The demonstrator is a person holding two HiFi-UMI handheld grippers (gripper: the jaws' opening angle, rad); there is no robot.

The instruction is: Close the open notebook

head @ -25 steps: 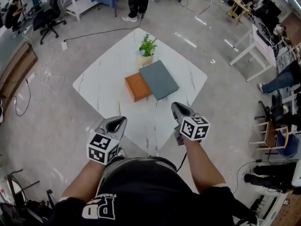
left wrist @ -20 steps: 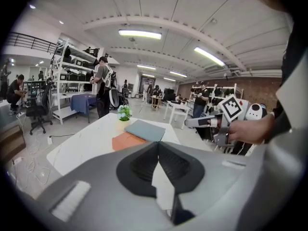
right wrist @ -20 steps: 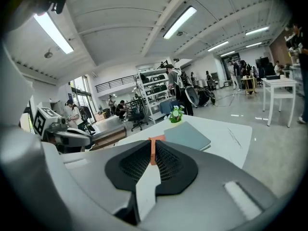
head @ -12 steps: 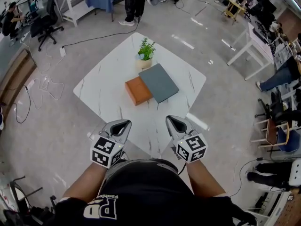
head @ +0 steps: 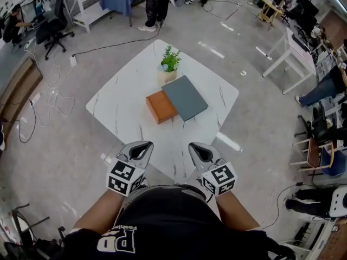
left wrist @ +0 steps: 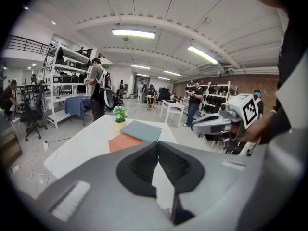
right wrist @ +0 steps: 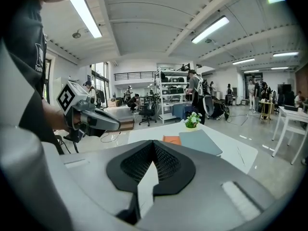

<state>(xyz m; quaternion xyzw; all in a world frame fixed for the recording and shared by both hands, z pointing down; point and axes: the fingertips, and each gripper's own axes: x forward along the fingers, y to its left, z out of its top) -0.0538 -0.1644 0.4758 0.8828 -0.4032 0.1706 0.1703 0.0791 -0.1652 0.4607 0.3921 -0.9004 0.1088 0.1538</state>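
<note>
1. Hanging close to the person's torso, the left gripper (head: 142,145) and right gripper (head: 196,147) are each pressed together at the tips and pinch nothing. They sit side by side over the near corner of the surface (head: 116,110), probably poised for a reach.
2. Bare marble lies between them and the notebook (head: 161,106), so the way forward looks unobstructed.
3. The notebook lies mid-surface, an orange part touching a larger grey part (head: 185,97). Whether these are its two open halves I cannot tell from here.
4. Just behind it, near the far corner, stands a potted plant (head: 169,64), which would crowd any swing from that side. The left and right edges offer more room.
</note>
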